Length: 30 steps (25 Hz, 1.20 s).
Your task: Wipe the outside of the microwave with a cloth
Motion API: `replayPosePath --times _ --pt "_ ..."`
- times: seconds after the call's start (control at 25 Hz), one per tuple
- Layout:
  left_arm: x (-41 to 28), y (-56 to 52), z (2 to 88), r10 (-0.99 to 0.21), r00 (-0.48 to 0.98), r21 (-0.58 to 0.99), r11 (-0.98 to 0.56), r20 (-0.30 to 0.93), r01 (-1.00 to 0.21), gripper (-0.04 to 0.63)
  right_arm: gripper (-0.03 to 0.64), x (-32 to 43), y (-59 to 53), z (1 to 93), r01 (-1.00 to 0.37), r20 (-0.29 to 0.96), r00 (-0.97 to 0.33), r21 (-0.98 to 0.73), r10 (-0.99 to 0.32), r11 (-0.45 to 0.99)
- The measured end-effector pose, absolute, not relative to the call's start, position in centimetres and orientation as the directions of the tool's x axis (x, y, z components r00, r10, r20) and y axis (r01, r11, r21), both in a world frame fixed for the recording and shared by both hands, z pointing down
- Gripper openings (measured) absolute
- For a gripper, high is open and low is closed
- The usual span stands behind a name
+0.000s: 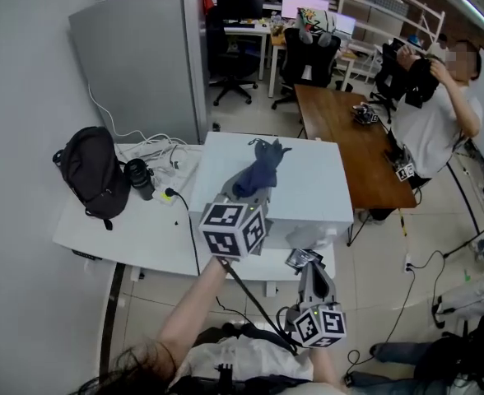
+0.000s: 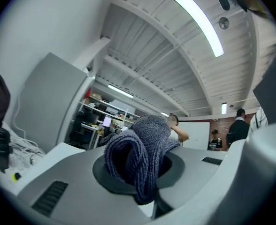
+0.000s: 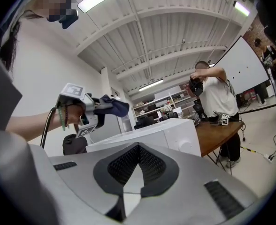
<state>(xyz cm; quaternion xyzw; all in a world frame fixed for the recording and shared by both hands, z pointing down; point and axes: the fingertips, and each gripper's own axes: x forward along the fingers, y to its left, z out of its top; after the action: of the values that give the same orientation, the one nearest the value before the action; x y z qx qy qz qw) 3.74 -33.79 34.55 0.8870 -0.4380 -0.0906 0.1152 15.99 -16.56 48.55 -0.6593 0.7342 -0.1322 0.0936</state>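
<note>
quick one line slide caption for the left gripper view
Left hand-held gripper shut on a bunched grey-blue knitted cloth, white ribbed ceiling and strip light overhead.

- Left grey two-jaw gripper with marker cube [image 1: 248, 194] raised on a bare, outstretched forearm [image 1: 194, 309]; jaws clamped on a bunched dark blue-grey knitted cloth [image 2: 140, 156]
- Right grey two-jaw gripper with marker cube [image 1: 309, 266] held lower, close to the body; jaws together, nothing between them
</note>
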Motion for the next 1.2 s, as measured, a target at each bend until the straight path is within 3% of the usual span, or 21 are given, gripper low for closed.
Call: replayPosePath --times 0.24,0.48,0.64,0.84,1.2 --pt "17.7 -34.1 37.1 -0.563 0.818 0.305 -0.763 0.118 -0.57 0.052 0.017 20.5 -15.7 47.5 -0.958 0.012 0.007 -0.287 -1.0 -0.011" --pt "20.4 -34.4 42.0 -0.519 0.801 0.249 -0.768 0.297 -0.59 0.052 0.017 21.3 -15.8 47.0 -0.968 0.005 -0.005 -0.251 -1.0 0.004" --pt "17.7 -35.5 43.5 -0.568 0.748 0.267 -0.704 0.344 -0.658 0.052 0.017 20.4 -16.2 47.0 -0.969 -0.001 -0.025 -0.247 -1.0 0.024" --pt "11.7 -37.4 43.2 -0.679 0.662 0.196 -0.636 0.319 -0.747 0.052 0.017 19.1 -17.0 47.2 -0.963 0.0 -0.072 -0.259 -0.997 0.07" --pt "-7.9 -39.5 42.8 -0.902 0.343 0.275 -0.271 0.262 -0.922 0.052 0.017 14.6 -19.3 47.3 -0.937 -0.001 -0.215 -0.281 -0.977 0.206"
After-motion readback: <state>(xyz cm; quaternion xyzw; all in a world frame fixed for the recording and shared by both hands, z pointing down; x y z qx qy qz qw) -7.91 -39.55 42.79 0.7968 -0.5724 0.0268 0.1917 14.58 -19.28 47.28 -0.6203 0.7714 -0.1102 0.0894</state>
